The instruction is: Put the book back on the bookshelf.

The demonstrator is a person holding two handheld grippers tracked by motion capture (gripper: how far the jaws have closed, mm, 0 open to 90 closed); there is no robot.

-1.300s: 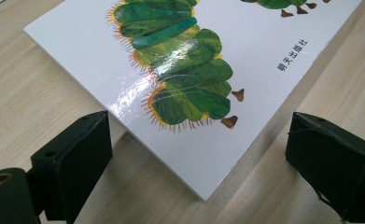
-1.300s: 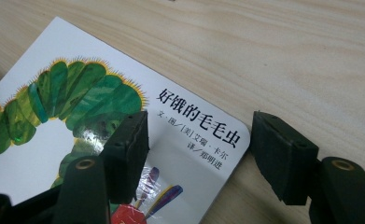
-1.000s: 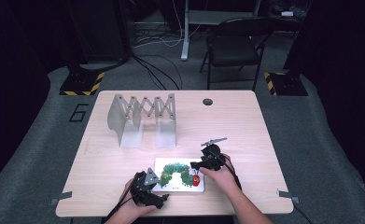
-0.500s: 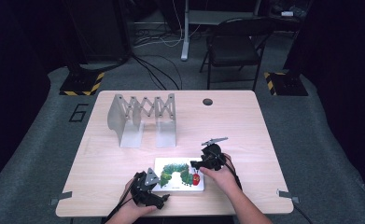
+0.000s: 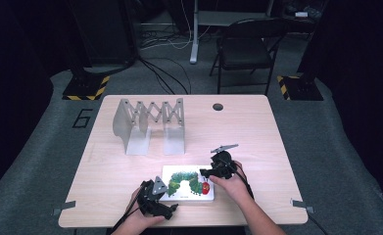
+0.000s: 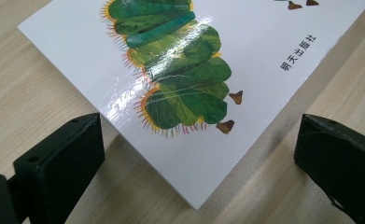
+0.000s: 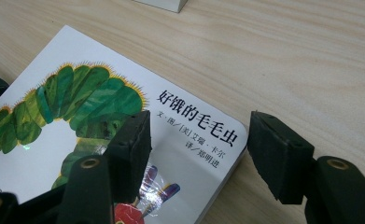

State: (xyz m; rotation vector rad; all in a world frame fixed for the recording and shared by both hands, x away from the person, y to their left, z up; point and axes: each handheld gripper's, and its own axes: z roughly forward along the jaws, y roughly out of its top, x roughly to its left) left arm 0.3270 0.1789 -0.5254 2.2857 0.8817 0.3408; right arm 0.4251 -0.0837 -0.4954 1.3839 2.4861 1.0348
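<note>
In the left gripper view the glossy white board book with the green caterpillar picture (image 6: 185, 84) runs off the top edge, so the caterpillar's front and most of the cover are cut away, and glare washes out part of the green body. In the right gripper view one black jaw of the right gripper (image 7: 196, 154) covers the caterpillar's red head, the book's near edge runs off the bottom, and the pale grey block (image 7: 164, 3) at the top edge is cropped to a sliver. In the high view the cover's printed characters are too small to read, and the person's forearms (image 5: 257, 218) leave the bottom of the picture.
</note>
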